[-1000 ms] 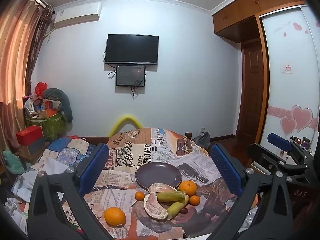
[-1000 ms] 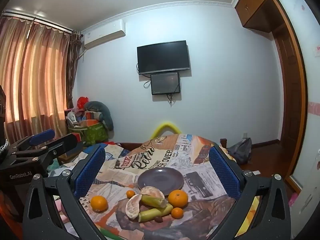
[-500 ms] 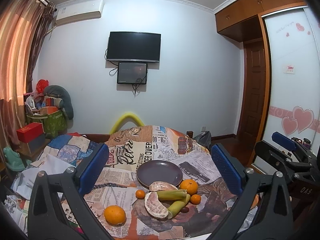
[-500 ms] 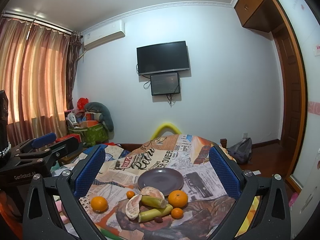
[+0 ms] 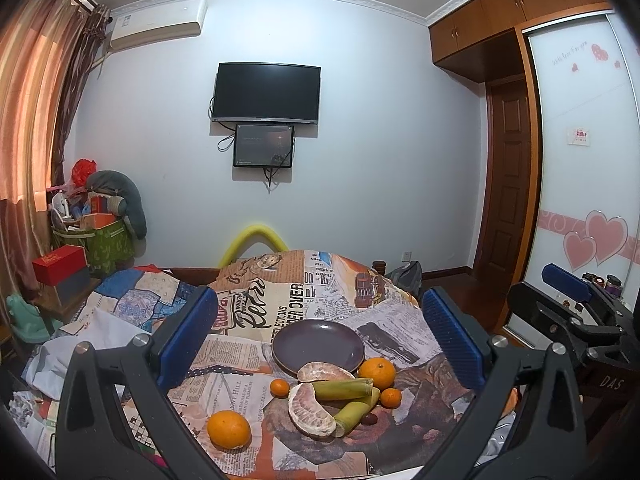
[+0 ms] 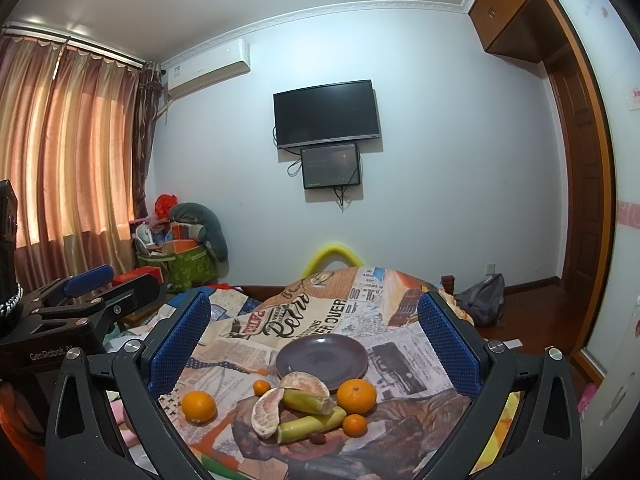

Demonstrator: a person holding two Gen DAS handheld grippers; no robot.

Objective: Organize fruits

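A dark purple plate (image 5: 318, 345) (image 6: 322, 357) sits empty on the newspaper-print tablecloth (image 5: 280, 304). In front of it lie two pomelo segments (image 5: 311, 404) (image 6: 267, 407), two green cane pieces (image 5: 340, 389) (image 6: 310, 424), two large oranges (image 5: 229, 429) (image 5: 377, 372) and two small tangerines (image 5: 279, 387) (image 5: 390, 397). My left gripper (image 5: 318, 340) is open and empty, held above and before the fruit. My right gripper (image 6: 314, 336) is open and empty at about the same distance. Each gripper shows in the other's view, the right (image 5: 568, 300) and the left (image 6: 92, 292).
A small dark fruit (image 6: 316, 438) lies by the cane pieces. The table drops off at its front edge. Quilt and clutter (image 5: 100, 312) lie to the left, a backpack (image 6: 482, 298) on the floor to the right, a TV (image 5: 266, 94) on the wall.
Both grippers have barely shifted; the left view has tilted slightly, so the table sits a little higher in frame. Nothing was taken hold of or moved.
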